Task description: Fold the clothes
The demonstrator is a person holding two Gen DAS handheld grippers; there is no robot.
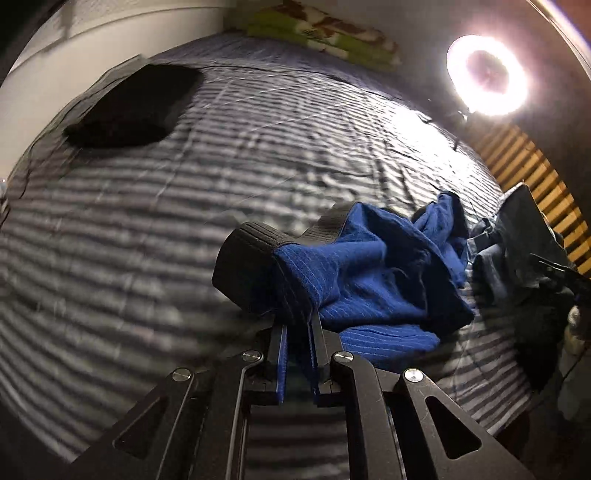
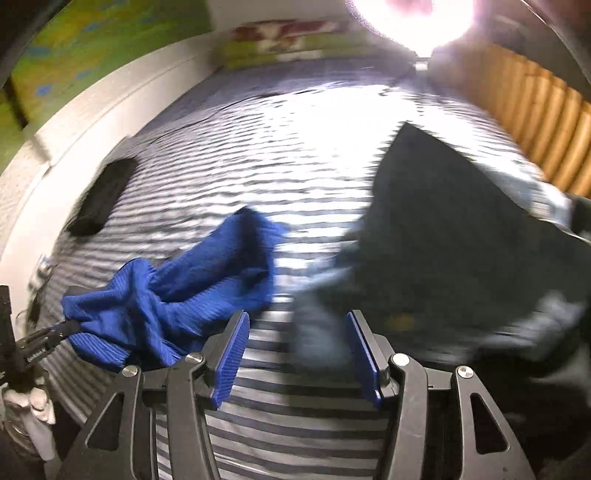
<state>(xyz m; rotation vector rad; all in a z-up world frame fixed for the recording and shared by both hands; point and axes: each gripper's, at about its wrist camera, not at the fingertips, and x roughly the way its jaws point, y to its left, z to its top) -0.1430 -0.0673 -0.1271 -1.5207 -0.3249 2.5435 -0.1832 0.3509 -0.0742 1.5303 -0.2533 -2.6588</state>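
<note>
Left gripper (image 1: 299, 328) clamps blue garment (image 1: 369, 280); right gripper (image 2: 297, 354) open beside it.

Setting: a bedroom in a home. A bed (image 1: 184, 221) with a grey-and-white striped cover fills most of both views — clothes lie loose on it: a blue ribbed garment (image 1: 369, 280), a dark folded piece (image 1: 133, 107), a grey heap (image 2: 443, 229). Patterned green pillows (image 1: 332, 33) at the far end against a white wall (image 1: 74, 48). Ring light (image 1: 487, 74) beside a wooden slatted panel (image 1: 535, 184).
</note>
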